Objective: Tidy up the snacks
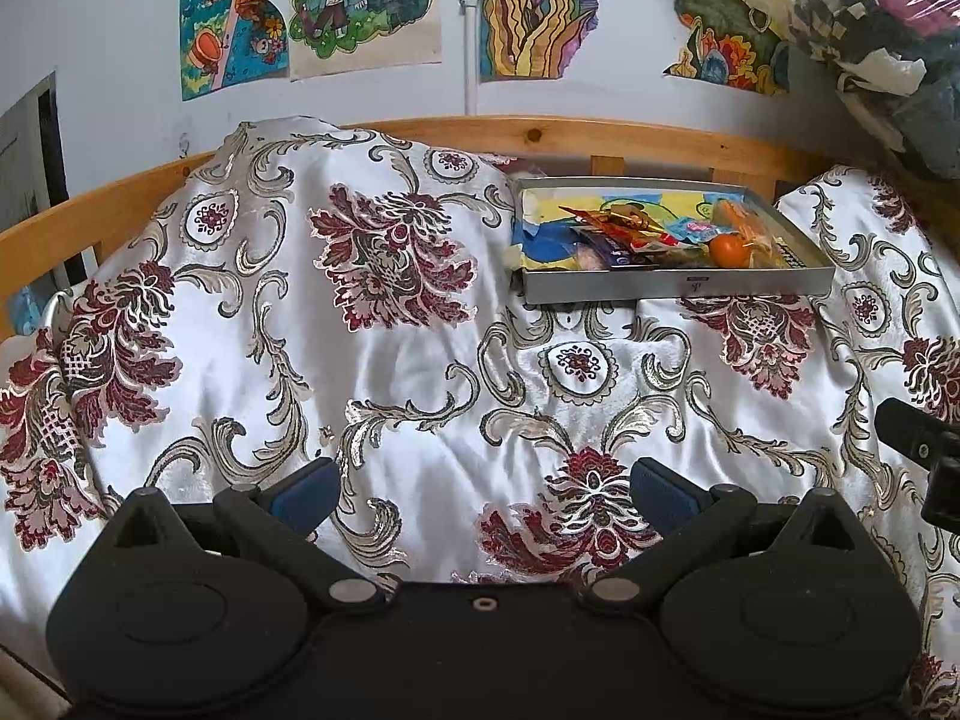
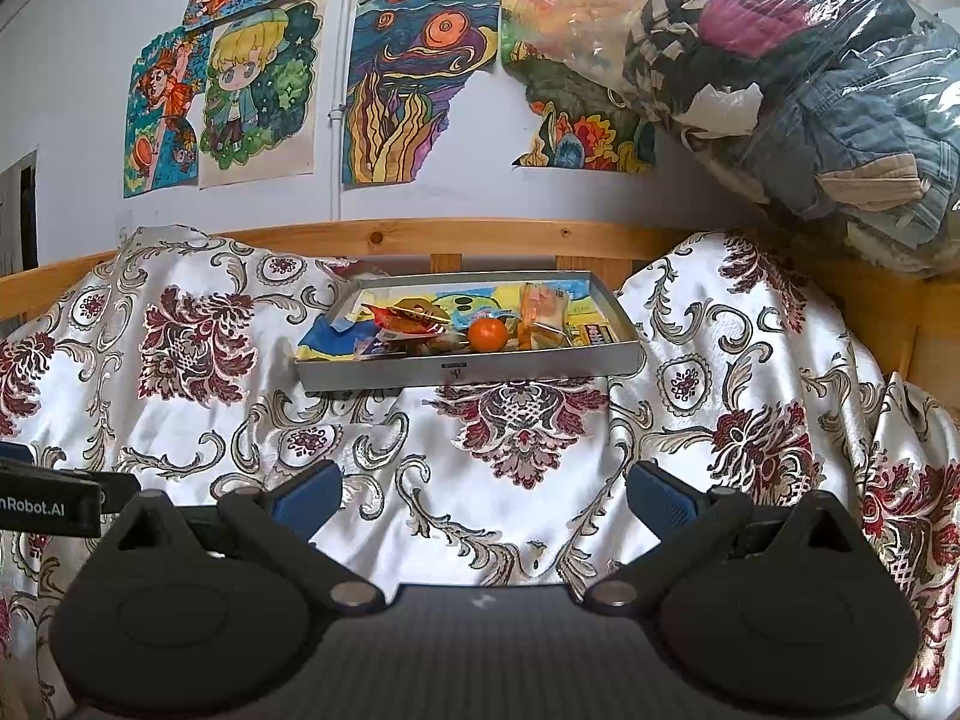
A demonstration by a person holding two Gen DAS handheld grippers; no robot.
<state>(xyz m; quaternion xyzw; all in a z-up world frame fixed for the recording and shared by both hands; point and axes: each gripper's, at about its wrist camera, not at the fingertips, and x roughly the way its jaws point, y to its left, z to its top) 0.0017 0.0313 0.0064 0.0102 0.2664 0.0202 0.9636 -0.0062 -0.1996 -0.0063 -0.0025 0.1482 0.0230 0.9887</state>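
Observation:
A shallow grey tray [image 1: 678,287] [image 2: 468,371] rests on the floral bedspread near the wooden rail. Inside it lie several wrapped snacks [image 1: 624,234] [image 2: 408,321] and a small orange fruit [image 1: 729,250] [image 2: 488,334]. My left gripper [image 1: 483,495] hovers over the bedspread well short of the tray, open, with nothing between its blue pads. My right gripper [image 2: 483,495] is also open and empty, some way in front of the tray. The edge of the right gripper [image 1: 924,456] shows at the right of the left wrist view.
A white satin bedspread with red floral pattern [image 1: 372,372] [image 2: 528,468] covers the bed in lumpy folds. A wooden bed rail [image 1: 540,135] [image 2: 420,237] runs behind. A clear bag of clothes [image 2: 810,90] sits at the upper right. Coloured drawings [image 2: 258,96] hang on the wall.

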